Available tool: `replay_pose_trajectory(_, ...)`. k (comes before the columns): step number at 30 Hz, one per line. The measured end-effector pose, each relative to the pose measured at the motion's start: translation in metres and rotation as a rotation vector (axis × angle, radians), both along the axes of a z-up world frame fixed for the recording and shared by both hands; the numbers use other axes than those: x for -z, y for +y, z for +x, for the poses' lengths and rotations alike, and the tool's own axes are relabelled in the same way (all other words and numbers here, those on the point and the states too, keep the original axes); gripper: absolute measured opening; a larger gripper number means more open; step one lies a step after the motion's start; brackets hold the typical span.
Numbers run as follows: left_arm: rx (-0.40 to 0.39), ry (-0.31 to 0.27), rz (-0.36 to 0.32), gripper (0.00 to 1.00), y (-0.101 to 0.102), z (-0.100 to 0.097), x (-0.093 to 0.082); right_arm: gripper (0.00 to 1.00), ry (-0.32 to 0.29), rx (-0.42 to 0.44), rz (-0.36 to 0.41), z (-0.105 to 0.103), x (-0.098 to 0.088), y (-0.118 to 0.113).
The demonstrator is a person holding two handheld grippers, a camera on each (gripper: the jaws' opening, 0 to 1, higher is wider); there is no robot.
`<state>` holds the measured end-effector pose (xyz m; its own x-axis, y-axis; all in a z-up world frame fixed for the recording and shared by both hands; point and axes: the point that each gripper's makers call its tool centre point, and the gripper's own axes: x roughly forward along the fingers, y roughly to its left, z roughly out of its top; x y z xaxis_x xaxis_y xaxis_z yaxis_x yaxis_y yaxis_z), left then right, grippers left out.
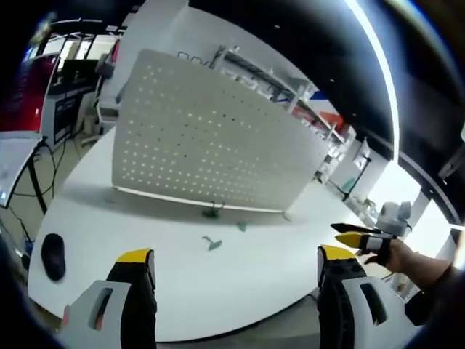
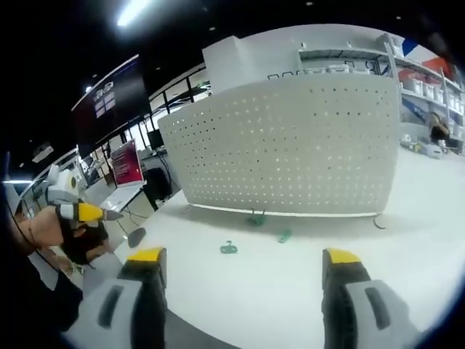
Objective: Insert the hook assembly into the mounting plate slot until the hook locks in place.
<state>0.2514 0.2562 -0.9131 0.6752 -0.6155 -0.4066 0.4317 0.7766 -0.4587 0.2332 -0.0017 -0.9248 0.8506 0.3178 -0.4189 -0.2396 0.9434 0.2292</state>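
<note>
In the left gripper view I see my left gripper (image 1: 236,265) spread open and empty above the white table (image 1: 290,254), three small green hooks (image 1: 211,243) lying before the upright pegboard (image 1: 211,142); in the right gripper view, my right gripper (image 2: 243,265) also gapes, the hooks (image 2: 229,248) just ahead

We see a bright ceiling light strip (image 1: 378,65) overhead, glare along the white table (image 1: 240,283), light glowing through the pegboard (image 2: 290,145) holes, soft blur and strong fisheye bending at edges.
</note>
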Motion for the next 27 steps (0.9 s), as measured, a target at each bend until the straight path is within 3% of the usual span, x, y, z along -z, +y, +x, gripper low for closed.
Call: replay_pose_trajectory(27,0.015,0.031,0.028,0.95,-0.006,0.005,0.009,0.79,0.046,-0.003,-0.010,0.011,0.021,-0.010)
